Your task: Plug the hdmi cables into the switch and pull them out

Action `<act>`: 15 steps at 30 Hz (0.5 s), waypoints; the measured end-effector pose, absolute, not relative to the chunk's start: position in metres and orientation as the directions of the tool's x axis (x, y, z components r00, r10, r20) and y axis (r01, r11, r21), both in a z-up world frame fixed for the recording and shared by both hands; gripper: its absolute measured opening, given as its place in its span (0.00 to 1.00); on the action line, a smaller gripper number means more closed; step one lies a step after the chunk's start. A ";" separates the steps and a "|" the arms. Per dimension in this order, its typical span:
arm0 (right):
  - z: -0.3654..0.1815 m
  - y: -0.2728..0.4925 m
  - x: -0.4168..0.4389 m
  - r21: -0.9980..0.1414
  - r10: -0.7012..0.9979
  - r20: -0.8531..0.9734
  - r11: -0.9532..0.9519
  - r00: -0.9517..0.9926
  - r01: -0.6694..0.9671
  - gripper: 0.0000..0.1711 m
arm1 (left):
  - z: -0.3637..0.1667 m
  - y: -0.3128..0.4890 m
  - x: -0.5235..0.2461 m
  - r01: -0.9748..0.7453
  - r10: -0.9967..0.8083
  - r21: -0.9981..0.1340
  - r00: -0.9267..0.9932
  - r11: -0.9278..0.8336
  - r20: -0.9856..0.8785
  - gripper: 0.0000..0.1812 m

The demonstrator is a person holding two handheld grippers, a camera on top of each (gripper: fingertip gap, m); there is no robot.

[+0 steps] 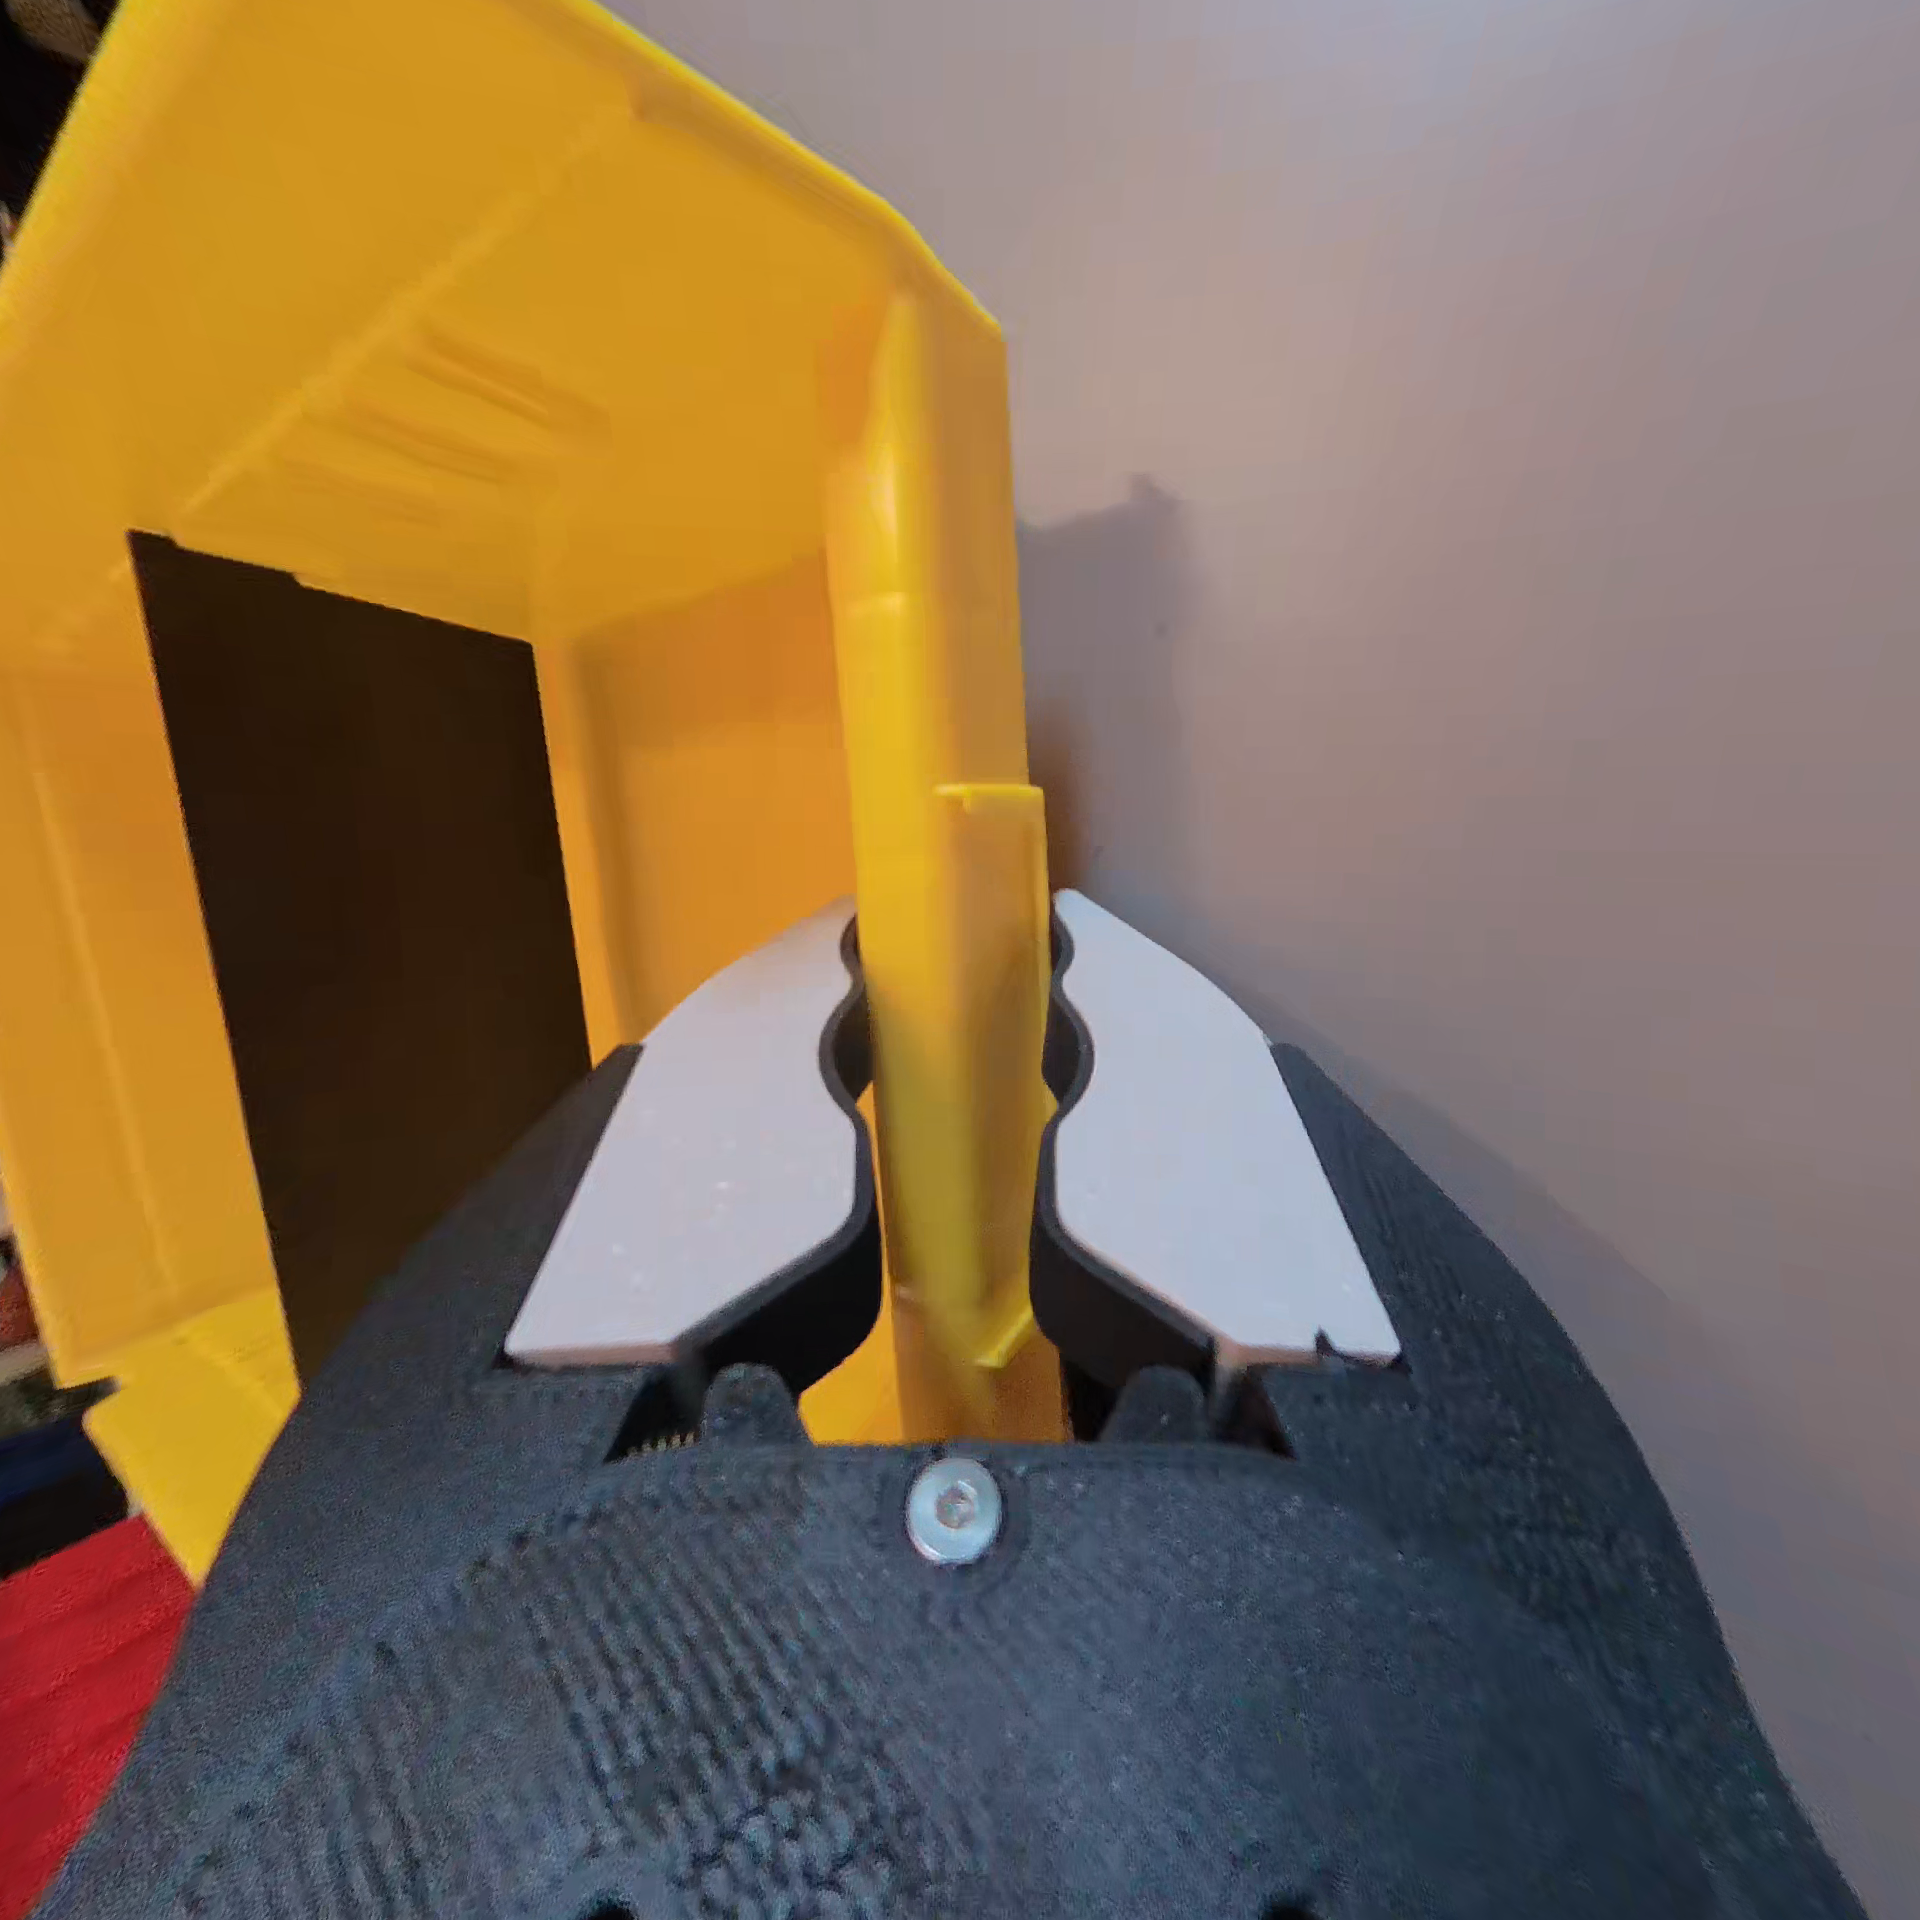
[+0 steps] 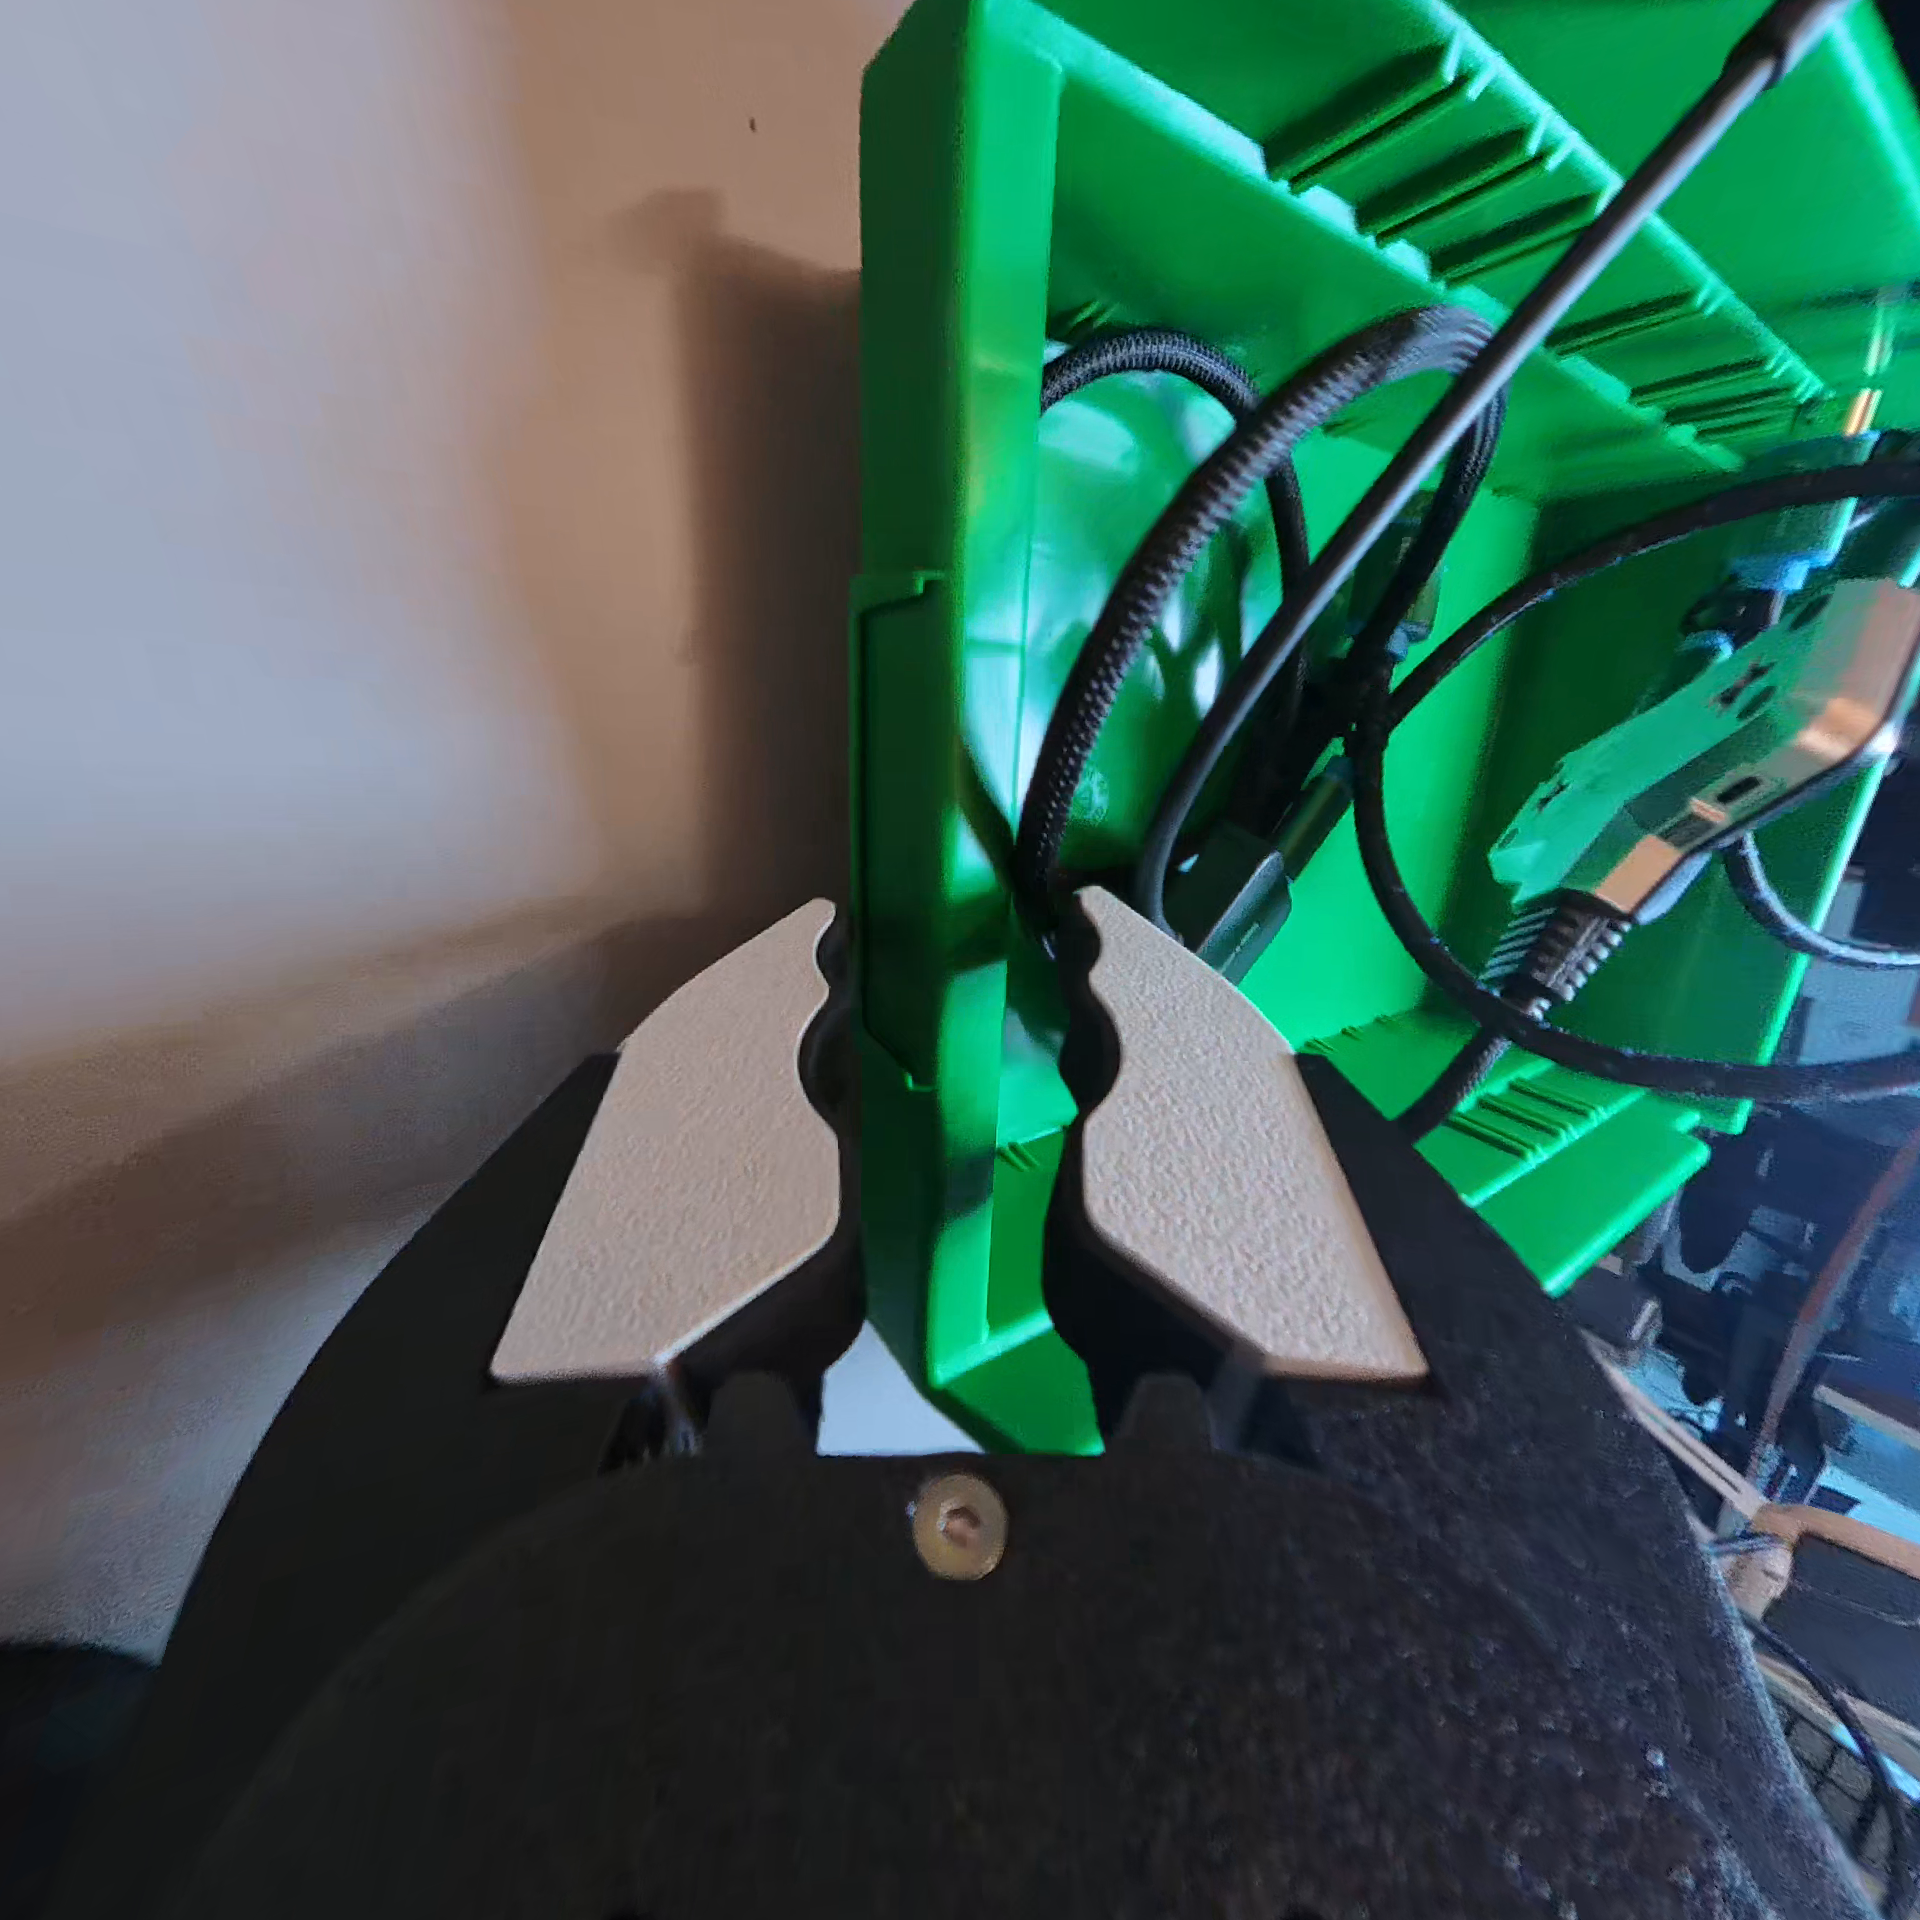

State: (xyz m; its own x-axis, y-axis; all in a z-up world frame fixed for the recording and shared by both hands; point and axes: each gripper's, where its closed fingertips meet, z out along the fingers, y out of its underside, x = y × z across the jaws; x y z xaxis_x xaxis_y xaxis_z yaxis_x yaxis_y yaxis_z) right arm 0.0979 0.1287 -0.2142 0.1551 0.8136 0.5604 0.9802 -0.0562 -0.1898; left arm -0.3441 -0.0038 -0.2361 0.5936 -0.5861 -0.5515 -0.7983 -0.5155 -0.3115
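Note:
My left gripper [image 1: 954,935] is shut on the side wall of a yellow plastic bin [image 1: 436,364], which it holds tilted in front of a pale wall. The bin looks empty, with a dark opening in it. My right gripper [image 2: 956,925] is shut on the side wall of a green plastic bin [image 2: 1226,166], also held tilted. Inside the green bin lie black braided hdmi cables [image 2: 1132,623] with metal plugs [image 2: 1262,894] and a grey metal switch box [image 2: 1745,748] with a cable plugged into its end. One thin black cable [image 2: 1621,177] runs out over the bin's top.
A pale wall [image 1: 1507,520] fills the background in both views. Red cloth [image 1: 73,1662] lies low at the left in the left wrist view. Dark clutter [image 2: 1787,1403] shows at the right edge in the right wrist view. Across from one pair of fingers to the other is roughly 45 cm.

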 end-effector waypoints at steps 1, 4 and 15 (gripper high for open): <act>-0.215 0.129 0.096 -0.188 0.807 0.574 -0.038 0.141 0.981 0.21 | -0.236 -0.002 -0.335 -0.795 -0.585 -0.294 0.594 -0.530 -0.552 0.16; -0.214 0.127 0.096 -0.181 0.781 0.616 0.019 0.098 0.983 0.21 | -0.236 0.001 -0.291 -0.842 -0.646 -0.306 0.537 -0.444 -0.542 0.16; -0.213 0.042 0.093 -0.227 0.774 0.633 0.228 -0.035 0.947 0.21 | -0.228 0.034 -0.142 -0.943 -0.733 -0.332 0.247 -0.031 -0.633 0.19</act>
State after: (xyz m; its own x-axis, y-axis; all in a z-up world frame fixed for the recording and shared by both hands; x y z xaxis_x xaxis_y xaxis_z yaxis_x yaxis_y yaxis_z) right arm 0.0926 0.0417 -0.2126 -0.0347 0.7736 0.6327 0.9468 0.2281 -0.2269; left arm -0.1422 0.0342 -0.2282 0.2473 -0.7333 -0.6334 -0.9427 -0.0309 -0.3323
